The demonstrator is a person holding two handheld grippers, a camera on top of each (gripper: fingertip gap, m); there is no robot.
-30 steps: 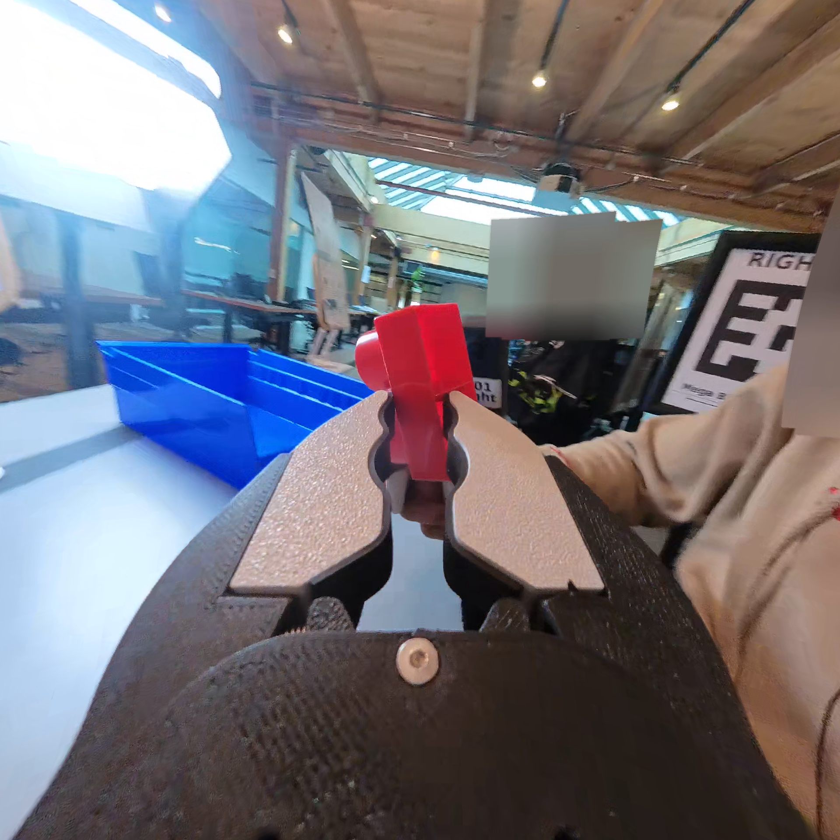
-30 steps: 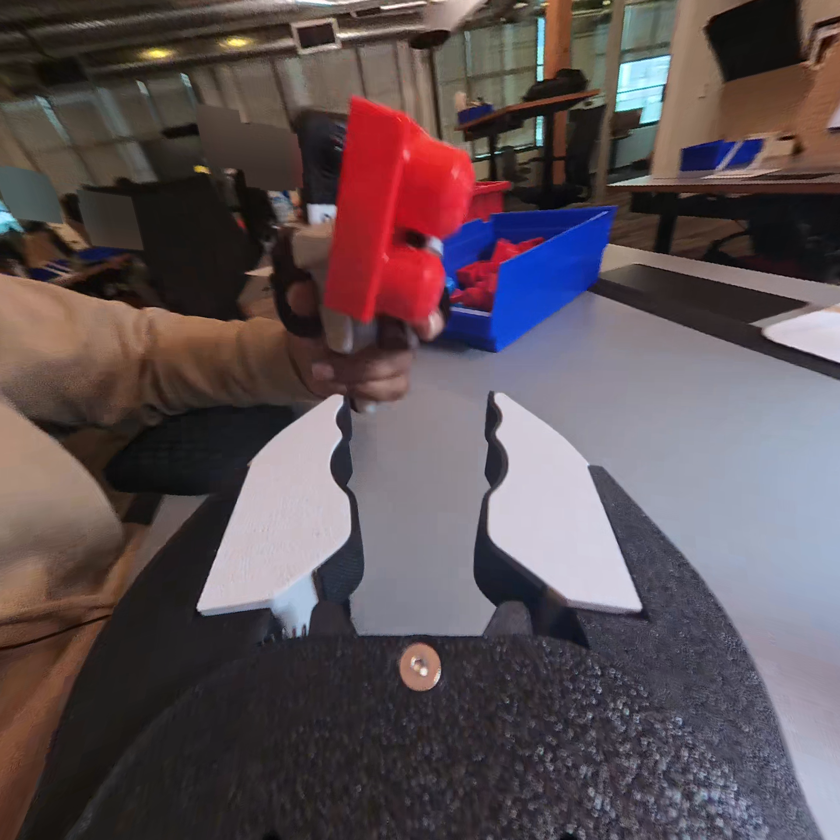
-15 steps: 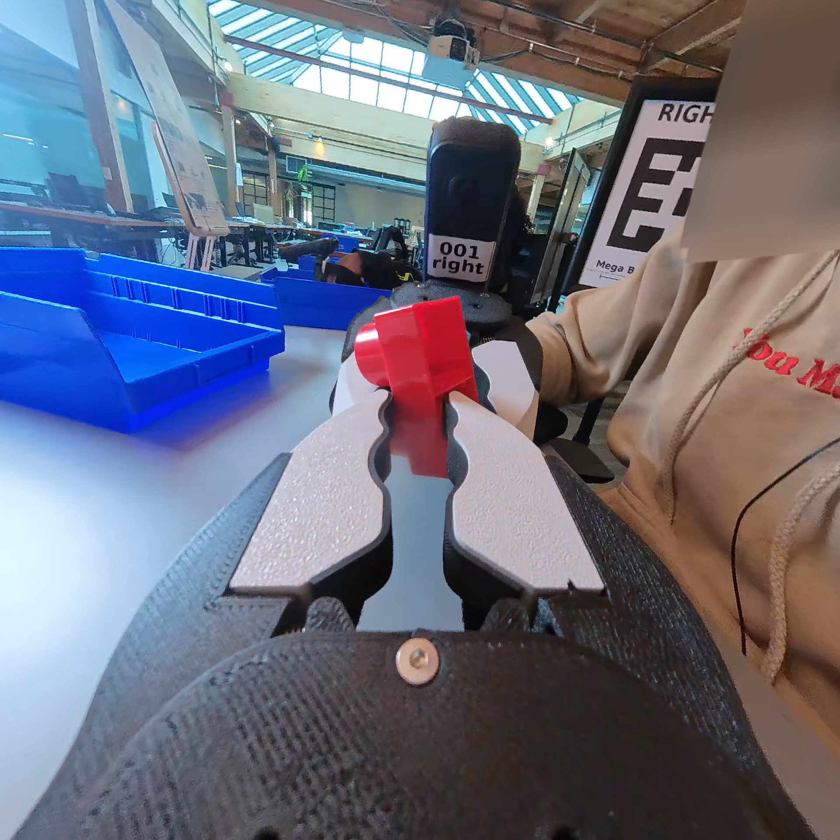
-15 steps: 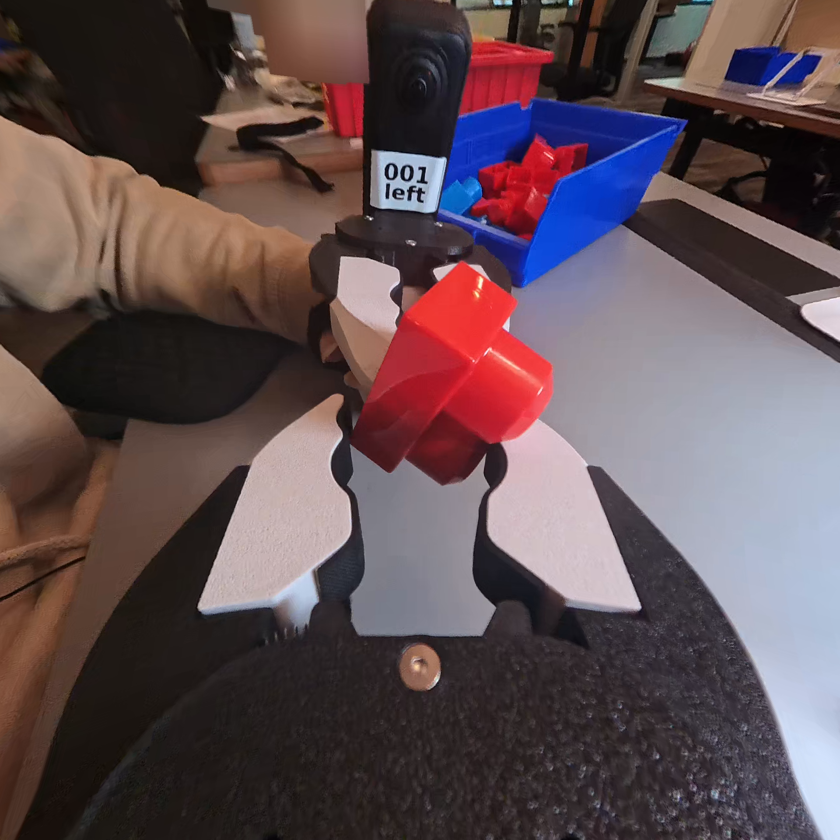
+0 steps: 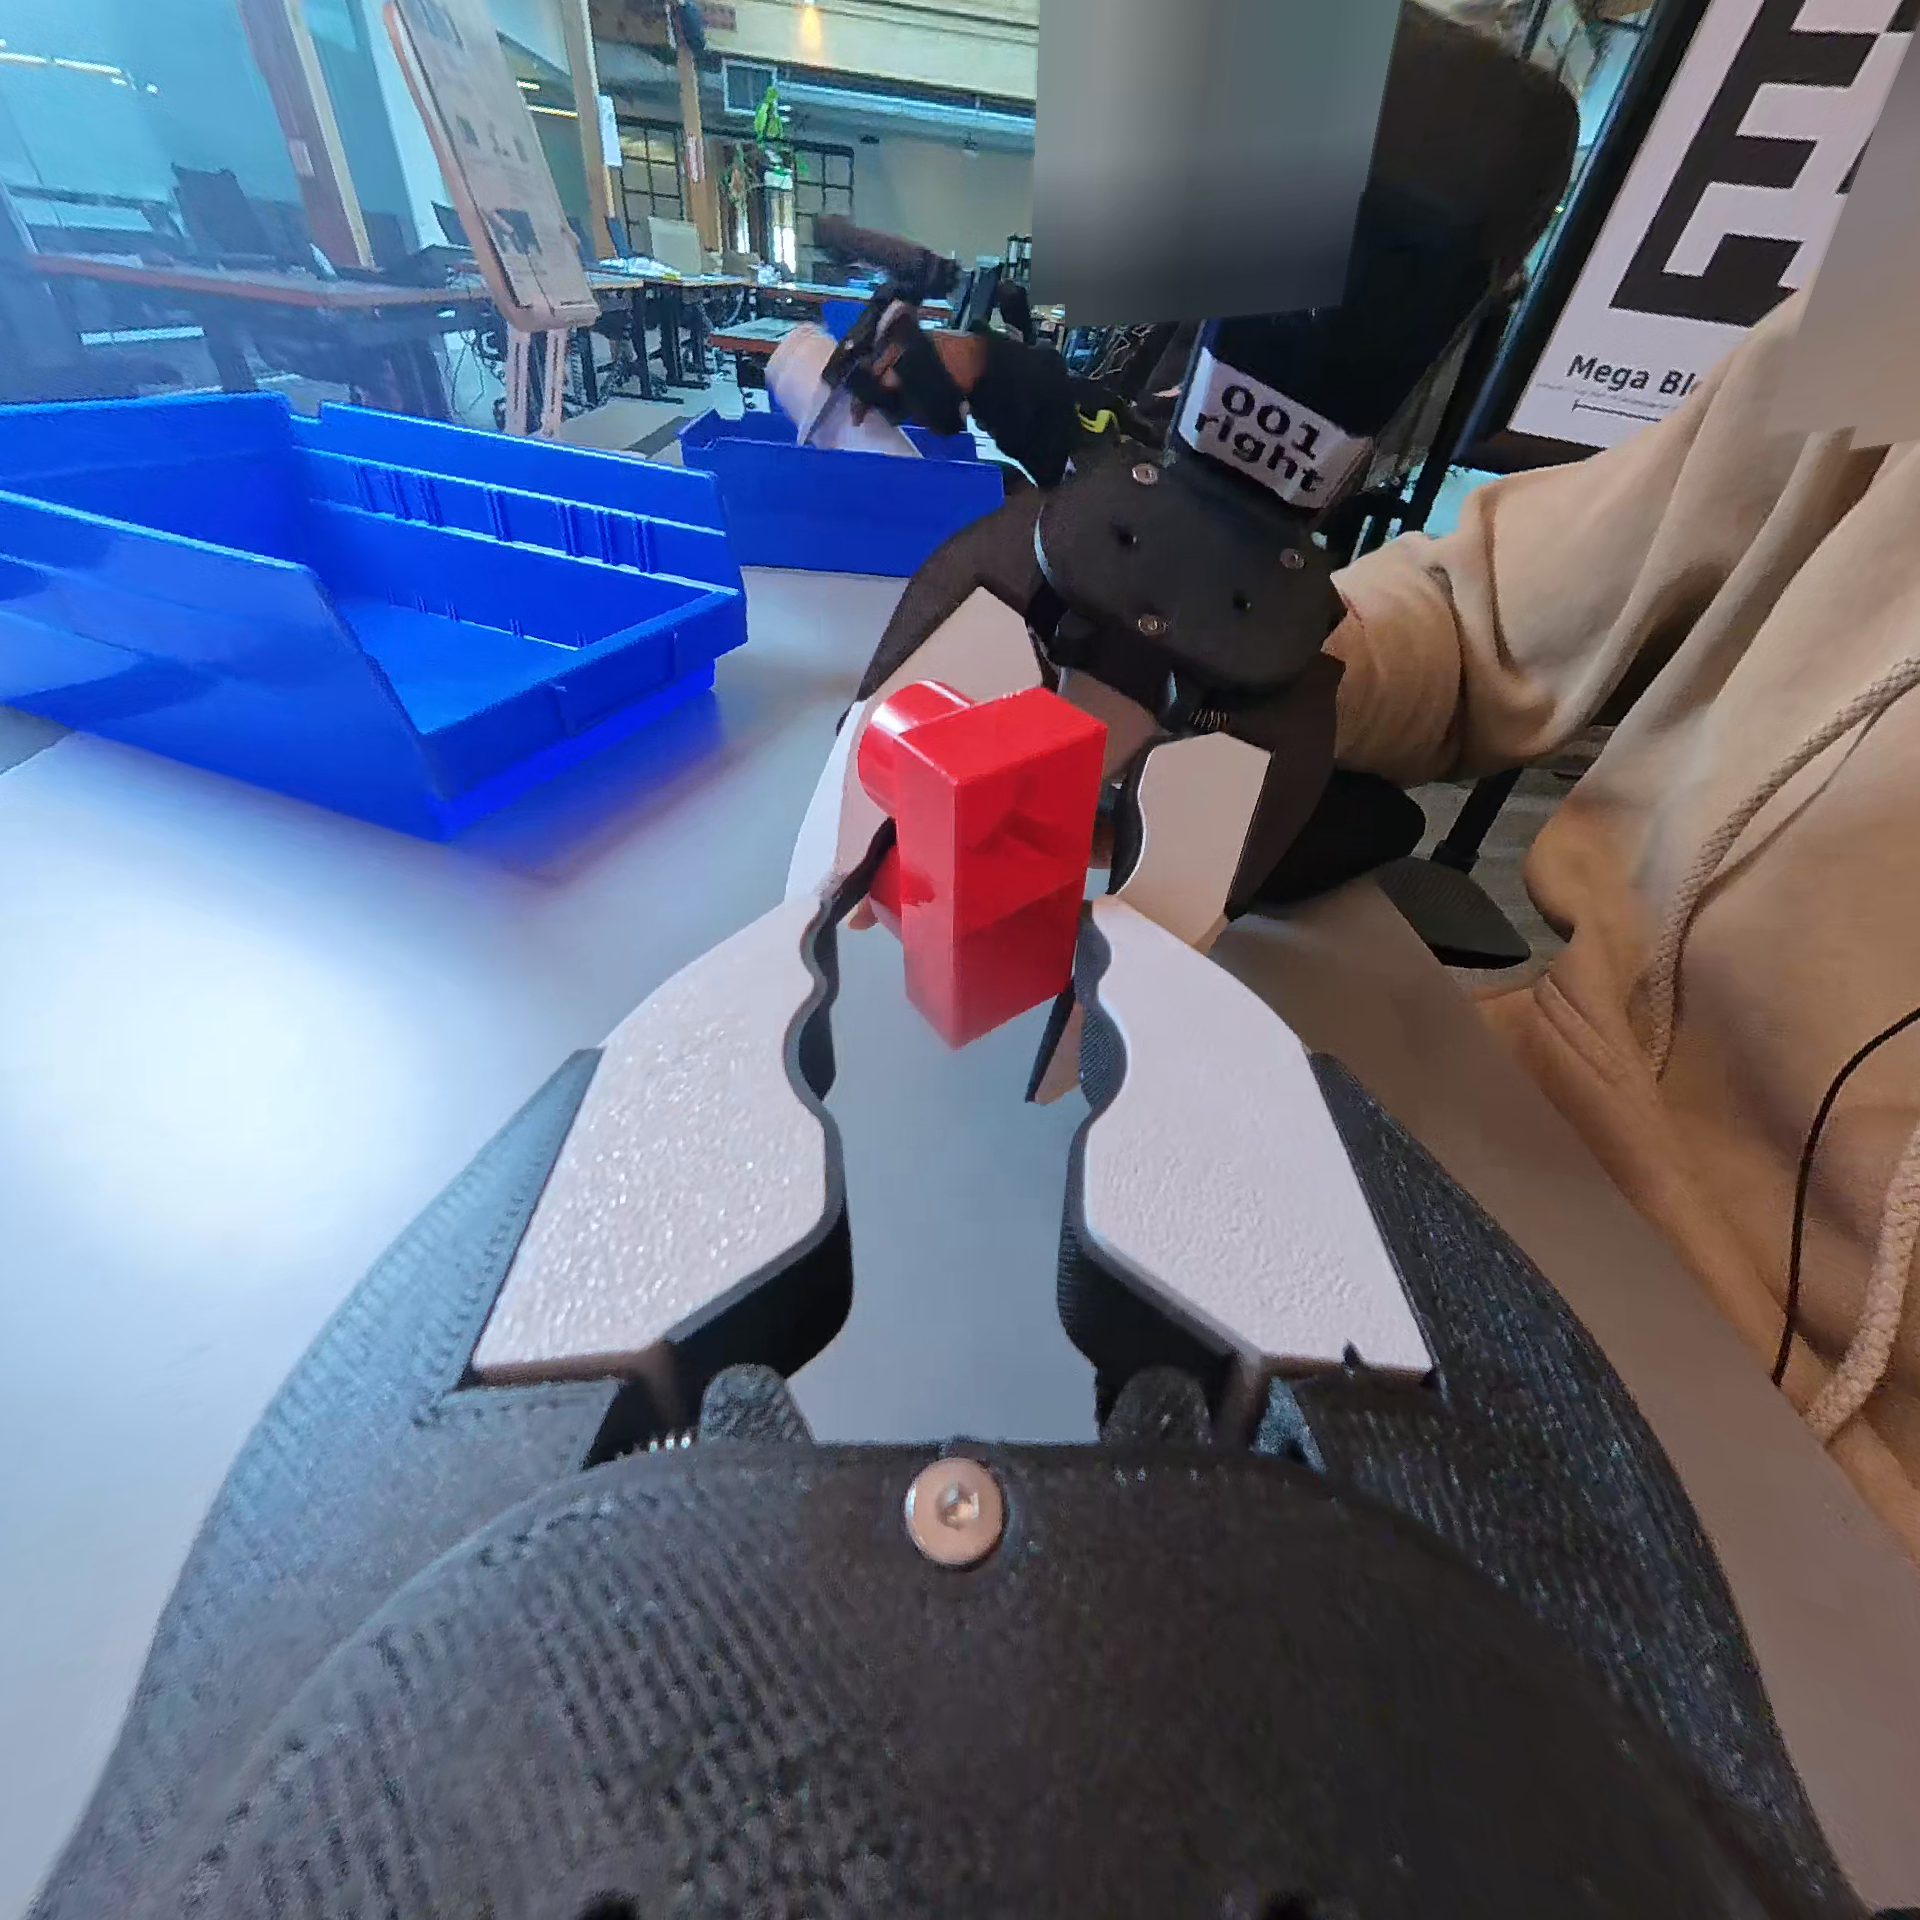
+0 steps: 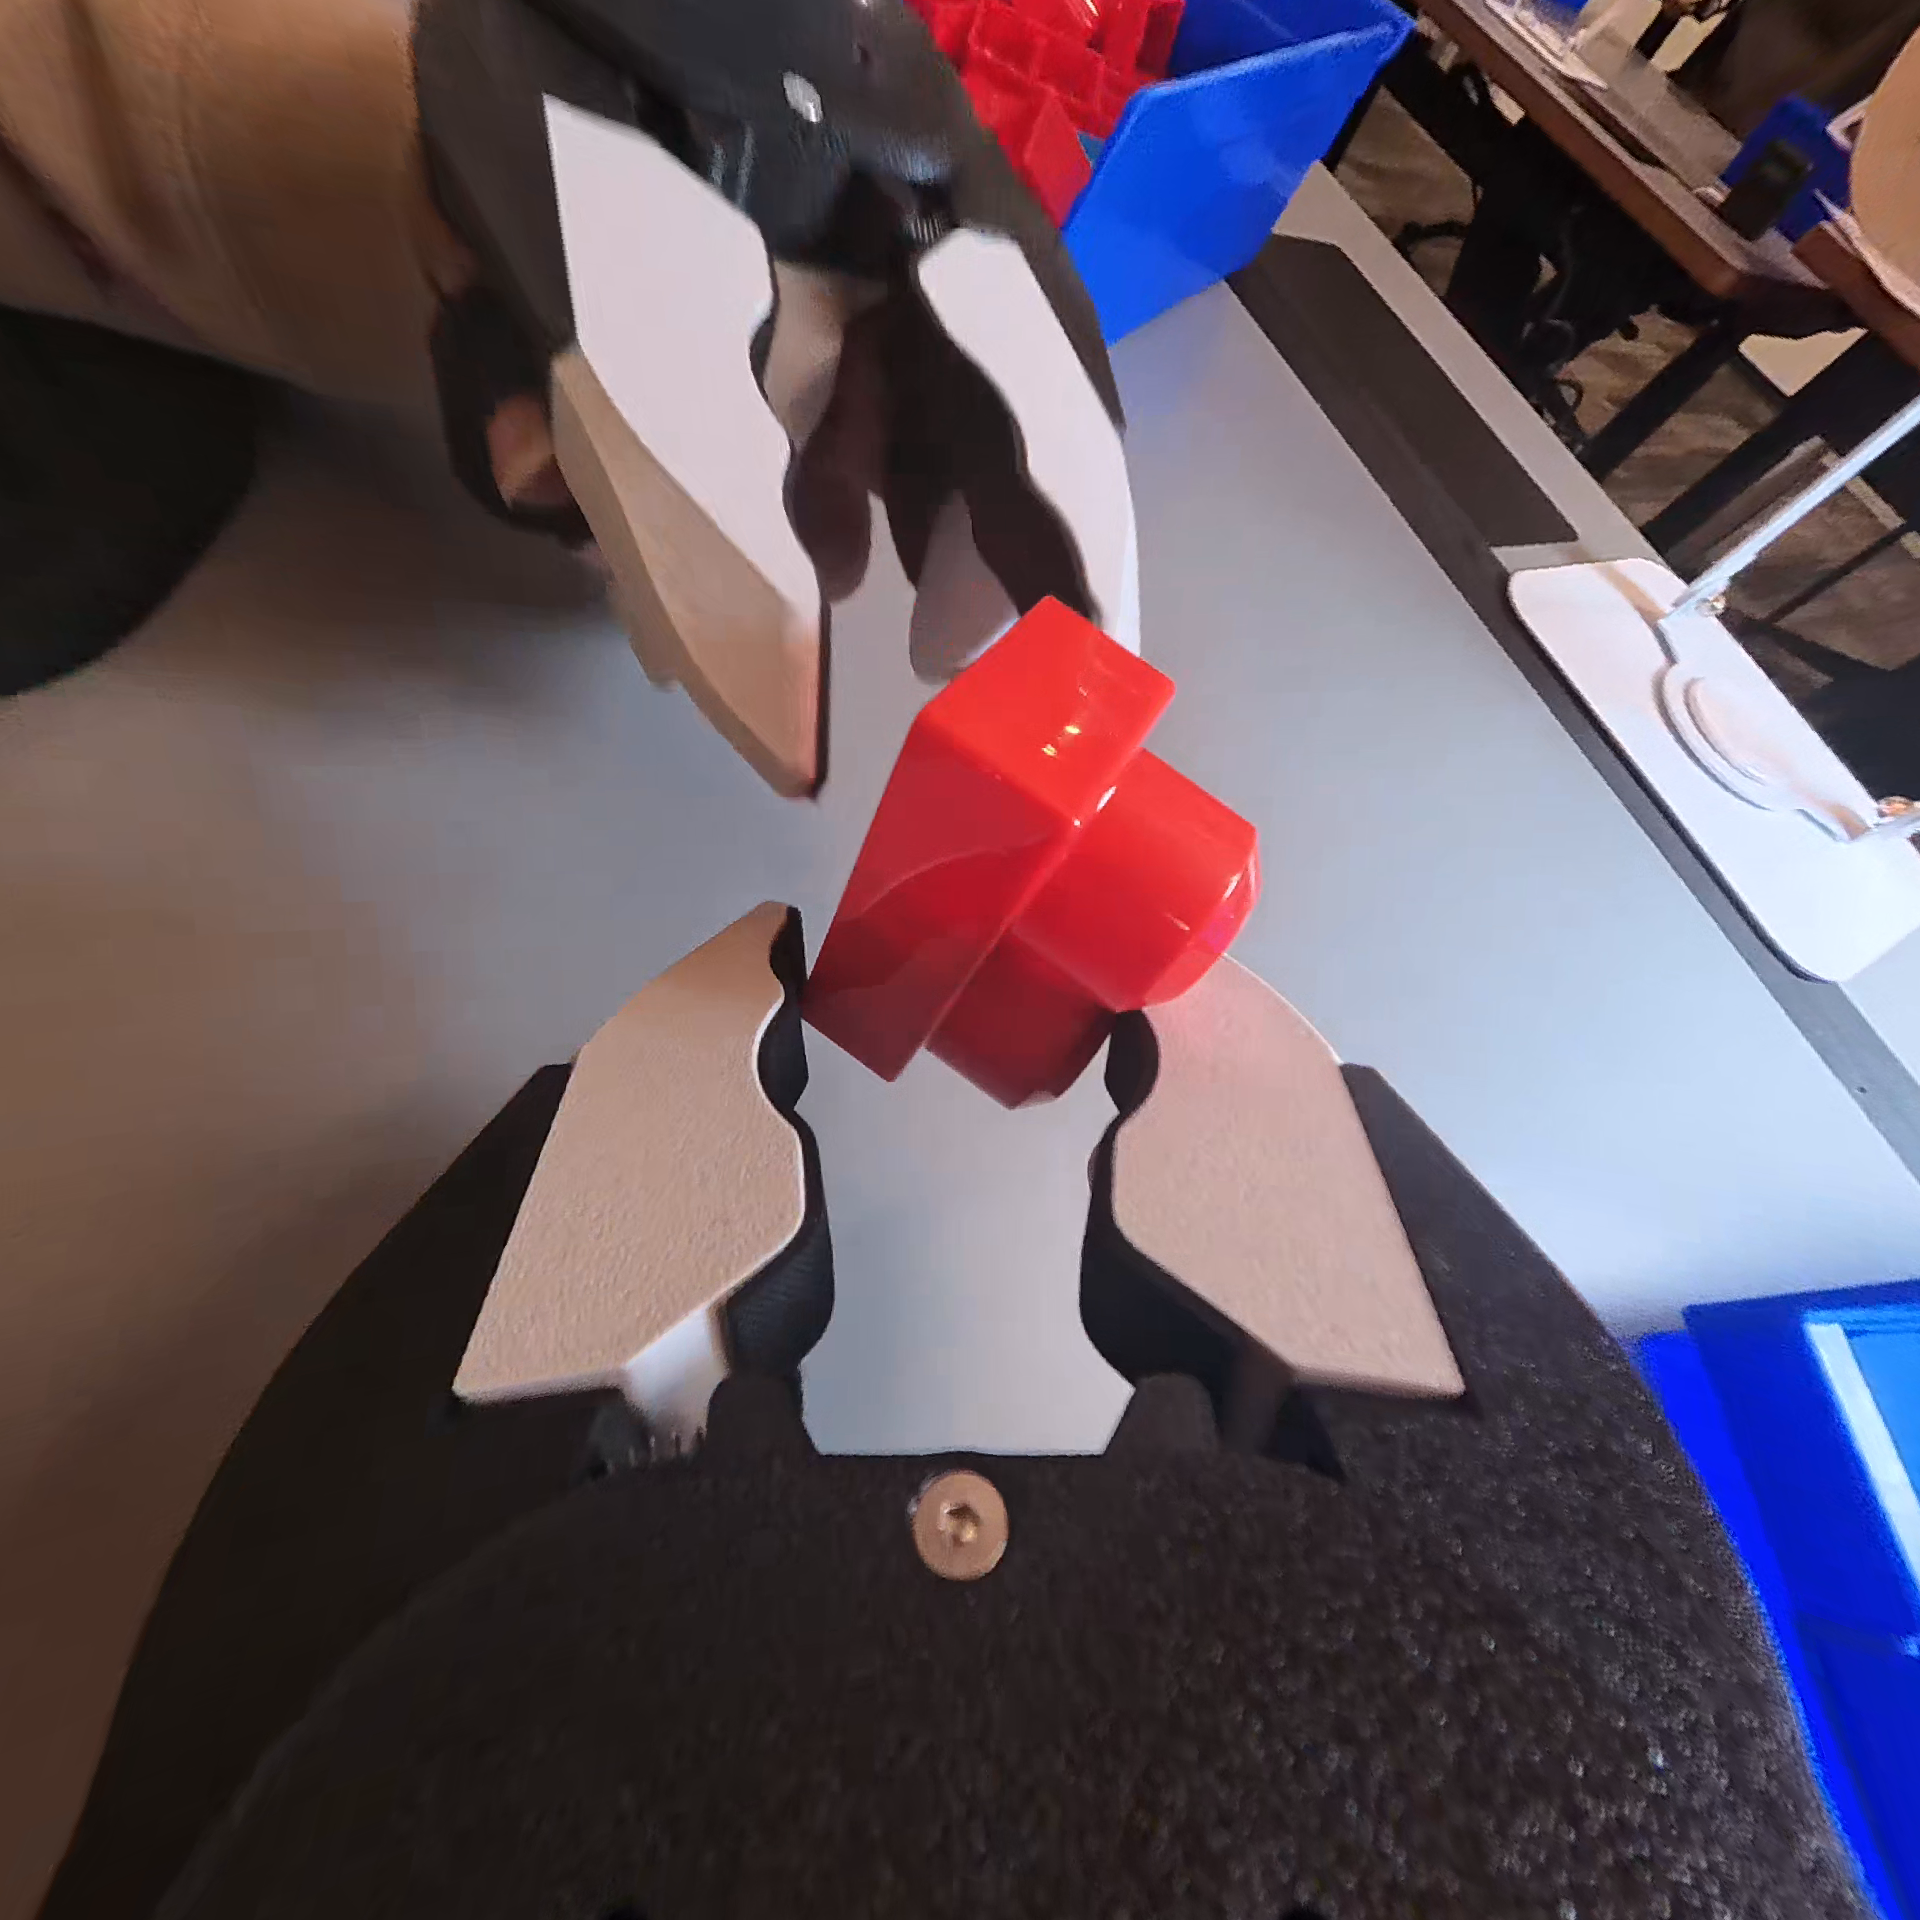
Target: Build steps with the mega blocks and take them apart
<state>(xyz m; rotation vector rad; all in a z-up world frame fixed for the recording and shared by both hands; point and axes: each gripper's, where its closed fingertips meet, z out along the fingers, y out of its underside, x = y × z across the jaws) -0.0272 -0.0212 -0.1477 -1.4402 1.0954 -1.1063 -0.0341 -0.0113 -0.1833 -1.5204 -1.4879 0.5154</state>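
Observation:
A red mega block with round studs sits between my right gripper's white fingertips. Both tips touch it and hold it above the grey table. The jaws stand wide. My left gripper is open and empty just beyond the block, blurred. In the left wrist view the block is past my open left gripper, between the right gripper's white fingers. The right gripper's black body faces me.
An empty blue bin stands left on the table, with another behind it. A blue bin of red blocks is at the far side. A white lamp base and a blue bin corner are on the right. A person in a beige hoodie sits close. Less than 4 cm separates the two grippers' tips.
My left gripper has opened and let go of the red block. The right gripper now holds it at its fingertips. Both grippers have tilted down toward the table.

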